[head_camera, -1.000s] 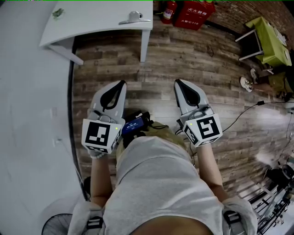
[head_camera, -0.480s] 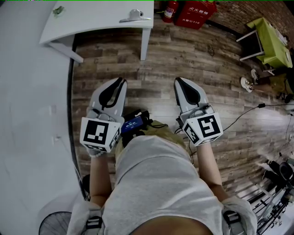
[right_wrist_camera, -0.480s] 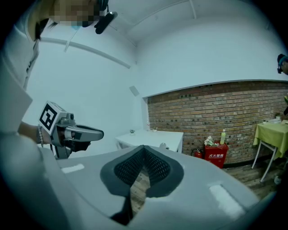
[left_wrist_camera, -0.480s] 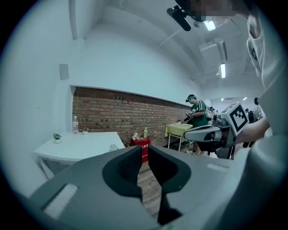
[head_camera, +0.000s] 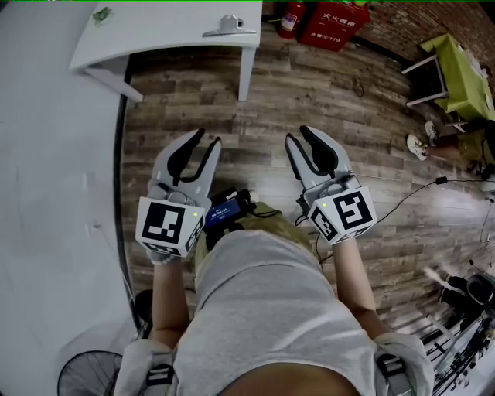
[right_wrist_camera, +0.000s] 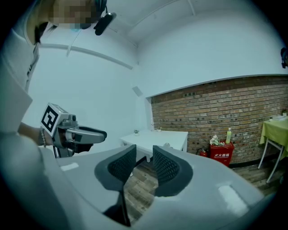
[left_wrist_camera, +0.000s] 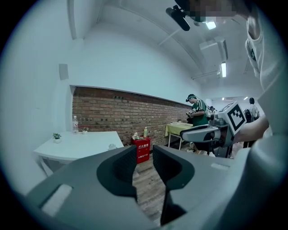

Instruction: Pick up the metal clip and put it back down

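The metal clip (head_camera: 230, 28) lies near the front edge of the white table (head_camera: 155, 35), far ahead of both grippers. It shows small on that table in the left gripper view (left_wrist_camera: 112, 146) and the right gripper view (right_wrist_camera: 167, 145). My left gripper (head_camera: 209, 138) (left_wrist_camera: 144, 152) hangs over the wooden floor, its jaws just opened, with nothing between them. My right gripper (head_camera: 298, 134) (right_wrist_camera: 144, 152) is level with it on the right, jaws also just opened and empty. Neither touches the clip.
A red fire-equipment box (head_camera: 334, 23) and an extinguisher (head_camera: 288, 19) stand right of the table by the brick wall. A green table (head_camera: 464, 69) is at far right, where a person (left_wrist_camera: 196, 108) stands. Cables (head_camera: 418, 186) cross the floor; a fan (head_camera: 85, 379) is at lower left.
Both grippers' jaws have parted from shut to open. The hands have stayed where they were.
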Motion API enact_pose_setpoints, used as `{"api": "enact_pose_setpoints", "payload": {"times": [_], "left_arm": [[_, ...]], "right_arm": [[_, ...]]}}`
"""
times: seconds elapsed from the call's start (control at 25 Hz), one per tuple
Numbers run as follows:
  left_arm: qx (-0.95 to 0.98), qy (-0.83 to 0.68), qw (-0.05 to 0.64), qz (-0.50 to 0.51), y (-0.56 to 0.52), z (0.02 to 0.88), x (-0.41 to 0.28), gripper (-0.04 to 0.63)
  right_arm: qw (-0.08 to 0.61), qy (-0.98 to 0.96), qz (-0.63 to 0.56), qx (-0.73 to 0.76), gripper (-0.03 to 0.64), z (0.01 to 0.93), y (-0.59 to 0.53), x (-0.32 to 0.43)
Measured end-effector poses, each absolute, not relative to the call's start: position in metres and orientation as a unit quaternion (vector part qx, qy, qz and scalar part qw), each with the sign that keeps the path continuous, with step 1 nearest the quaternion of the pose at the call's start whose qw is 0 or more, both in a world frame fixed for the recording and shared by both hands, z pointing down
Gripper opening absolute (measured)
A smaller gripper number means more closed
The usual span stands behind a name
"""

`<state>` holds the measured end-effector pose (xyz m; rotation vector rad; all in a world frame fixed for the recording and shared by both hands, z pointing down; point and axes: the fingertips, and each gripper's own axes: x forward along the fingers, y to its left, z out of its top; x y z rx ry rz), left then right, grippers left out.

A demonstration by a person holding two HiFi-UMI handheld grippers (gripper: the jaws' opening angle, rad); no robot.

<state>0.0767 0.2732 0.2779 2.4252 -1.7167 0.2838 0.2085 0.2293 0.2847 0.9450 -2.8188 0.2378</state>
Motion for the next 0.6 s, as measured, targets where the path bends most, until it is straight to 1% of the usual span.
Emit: {"api": "enact_pose_setpoints", "payload": {"times": [0.6], "left_arm": [[0.798, -0.595, 0.054, 0.079, 0.275, 0.271, 0.094, 0.114]], "right_arm": [[0.078, -0.948, 0.063, 0.302, 0.110, 0.292, 0.238, 0.231]]}}
